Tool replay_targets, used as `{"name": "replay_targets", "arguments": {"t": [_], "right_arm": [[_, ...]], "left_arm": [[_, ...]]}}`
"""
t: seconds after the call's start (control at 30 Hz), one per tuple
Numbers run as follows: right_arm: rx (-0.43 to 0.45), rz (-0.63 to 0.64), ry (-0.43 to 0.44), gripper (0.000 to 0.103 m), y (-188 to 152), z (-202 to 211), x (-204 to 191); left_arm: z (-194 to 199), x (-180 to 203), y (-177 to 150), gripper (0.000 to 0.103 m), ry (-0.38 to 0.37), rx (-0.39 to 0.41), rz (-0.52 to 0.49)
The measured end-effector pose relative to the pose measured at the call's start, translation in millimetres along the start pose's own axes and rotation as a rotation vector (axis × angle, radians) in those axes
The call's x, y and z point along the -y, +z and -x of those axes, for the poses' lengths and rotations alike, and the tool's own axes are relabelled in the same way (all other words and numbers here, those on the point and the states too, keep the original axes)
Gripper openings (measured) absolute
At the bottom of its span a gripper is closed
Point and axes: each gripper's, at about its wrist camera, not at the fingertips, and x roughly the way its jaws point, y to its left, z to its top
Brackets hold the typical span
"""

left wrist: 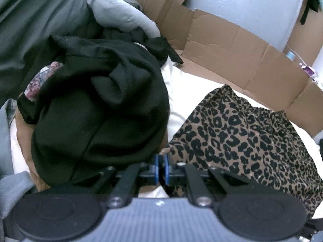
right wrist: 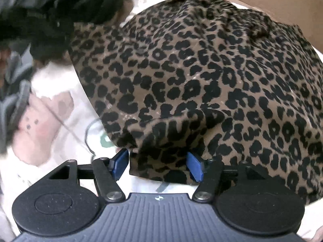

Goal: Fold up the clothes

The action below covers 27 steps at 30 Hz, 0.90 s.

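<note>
1. While your left gripper (left wrist: 161, 161) has its blue fingers (left wrist: 155, 162) pressed nearly together at the left corner of the leopard-print garment (left wrist: 242, 133), you appear to be at the step of taking hold of its near hem; whether cloth is really pinched there, you cannot tell.
2. Your right gripper (right wrist: 157, 165) stands partly open, with a fold of the near hem between its fingers (right wrist: 121, 164), the pads not pressing on it.
3. From those fingers the garment spreads toward twelve and two o'clock over the white printed sheet (right wrist: 66, 121).
4. The black knit pile (left wrist: 97, 111) lies at ten o'clock from your left gripper, beside the garment.
5. Next, you likely need to close on the hem and carry both corners evenly.
</note>
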Motion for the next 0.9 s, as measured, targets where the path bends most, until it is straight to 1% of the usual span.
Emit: {"name": "replay_targets", "arguments": {"t": [0.1, 0.2, 0.27, 0.3, 0.33, 0.37, 0.43, 0.5, 0.57, 0.6, 0.67, 0.73, 0.8, 0.9], "right_arm": [[-0.012, 0.003, 0.005, 0.066, 0, 5, 7], [-0.015, 0.04, -0.012, 0.062, -5, 14, 13], [-0.02, 0.048, -0.015, 0.046, -9, 19, 18], [-0.024, 0.048, -0.016, 0.04, -11, 21, 21], [-0.028, 0.049, -0.017, 0.024, -13, 23, 24], [-0.031, 0.048, -0.016, 0.015, -16, 25, 26], [-0.032, 0.033, -0.006, 0.012, -20, 29, 28], [-0.032, 0.016, 0.006, 0.013, -24, 33, 29], [-0.021, -0.005, 0.043, 0.014, -27, 37, 25], [-0.015, -0.012, 0.063, 0.017, -27, 38, 22], [-0.003, -0.004, 0.092, 0.048, -29, 38, 14], [0.02, 0.012, 0.08, 0.059, -26, 37, 6], [0.03, 0.018, 0.052, 0.062, -22, 32, -1], [0.031, 0.017, 0.0, 0.062, -15, 21, -8]], "left_arm": [[3, 0, 1, 0.007, -0.009, 0.011, -0.009], [3, -1, 3, 0.007, -0.011, 0.018, -0.006], [3, -1, 4, 0.006, -0.011, 0.02, -0.001], [2, -2, 5, 0.006, -0.011, 0.021, 0.005], [2, -2, 6, 0.006, -0.011, 0.022, 0.01], [2, -2, 7, 0.006, -0.011, 0.025, 0.012], [3, -1, 8, 0.006, -0.012, 0.03, 0.012], [3, 0, 9, 0.006, -0.012, 0.033, 0.008], [3, 1, 8, 0.006, -0.01, 0.032, 0.007], [3, 1, 8, 0.006, -0.008, 0.031, 0.007], [3, 1, 8, 0.007, -0.006, 0.029, 0.007], [3, 0, 8, 0.006, -0.004, 0.027, 0.008], [3, -1, 8, 0.006, -0.003, 0.026, 0.011], [2, -1, 8, 0.006, -0.005, 0.026, 0.012]]}}
